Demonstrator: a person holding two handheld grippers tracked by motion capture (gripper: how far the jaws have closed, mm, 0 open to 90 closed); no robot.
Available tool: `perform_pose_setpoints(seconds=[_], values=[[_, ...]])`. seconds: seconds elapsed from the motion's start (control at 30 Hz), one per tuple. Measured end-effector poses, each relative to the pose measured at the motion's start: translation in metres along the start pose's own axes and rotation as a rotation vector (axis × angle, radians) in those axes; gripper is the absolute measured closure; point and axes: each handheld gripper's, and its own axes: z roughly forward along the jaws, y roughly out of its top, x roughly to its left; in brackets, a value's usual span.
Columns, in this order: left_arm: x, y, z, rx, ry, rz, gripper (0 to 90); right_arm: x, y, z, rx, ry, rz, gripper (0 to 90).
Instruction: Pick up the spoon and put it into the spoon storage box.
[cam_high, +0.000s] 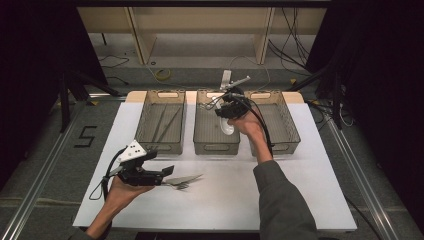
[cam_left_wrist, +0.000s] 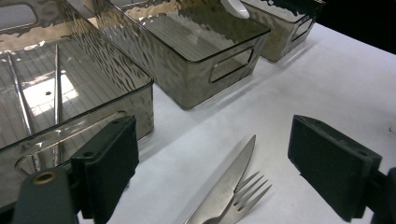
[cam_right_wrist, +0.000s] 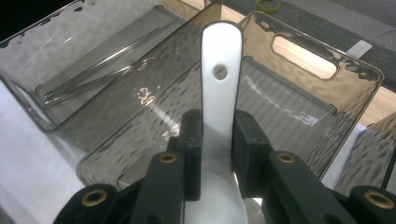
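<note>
**Item: spoon** (cam_right_wrist: 221, 93). White, soup-spoon shape, with a flat handle pierced by a small hole near its end. Held in the right gripper (cam_right_wrist: 218, 140), whose jaws are clamped on the handle from both sides, the bowl toward the camera and the handle end pointing away. Location: in the air over the middle bin (cam_high: 216, 148), as the high view shows.

**Handling.** Judged stiff and light, glossy and probably slick against the pads; ceramic or hard plastic cannot be told apart, so treat as breakable and set down rather than drop. The best hold is the present one: across the flat handle just above the bowl, where the sides run parallel. A grip on the curved bowl would likely slide.

**Left gripper** (cam_left_wrist: 212, 168). Jaws stand wide apart and hold nothing, hovering low over the table (cam_high: 280, 200).

**Knife** (cam_left_wrist: 229, 184) and **fork** (cam_left_wrist: 250, 196). Metal, lying side by side and touching on the table between the left jaws. Both thin and flat against the surface, likely awkward to pinch; an edgewise grip at the handle seems soundest.

**Bins.** Three smoky clear bins in a row at the far side of the table. The left bin (cam_high: 161, 147) holds thin metal chopsticks (cam_left_wrist: 57, 88). Right bin (cam_high: 292, 132): contents not discernible.
</note>
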Motion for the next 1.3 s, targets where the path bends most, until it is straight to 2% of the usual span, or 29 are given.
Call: perform_pose_setpoints(seconds=[0.23, 0.5, 1.1, 1.3], values=[[0.000, 0.000, 0.000, -0.003, -0.003, -0.005, 15.7, -0.001, -0.002, 0.011, 0.014, -0.031, 0.019, 75.8], [0.000, 0.000, 0.000, -0.001, 0.001, -0.002, 15.6, 0.002, -0.004, 0.022, 0.031, -0.036, 0.024, 75.8], [0.000, 0.000, 0.001, 0.005, 0.005, 0.008, 15.7, 0.001, -0.019, 0.037, 0.052, -0.025, 0.066, 75.7], [0.000, -0.001, 0.001, 0.006, 0.005, 0.009, 15.7, 0.003, -0.021, 0.041, 0.061, -0.018, 0.066, 75.6]])
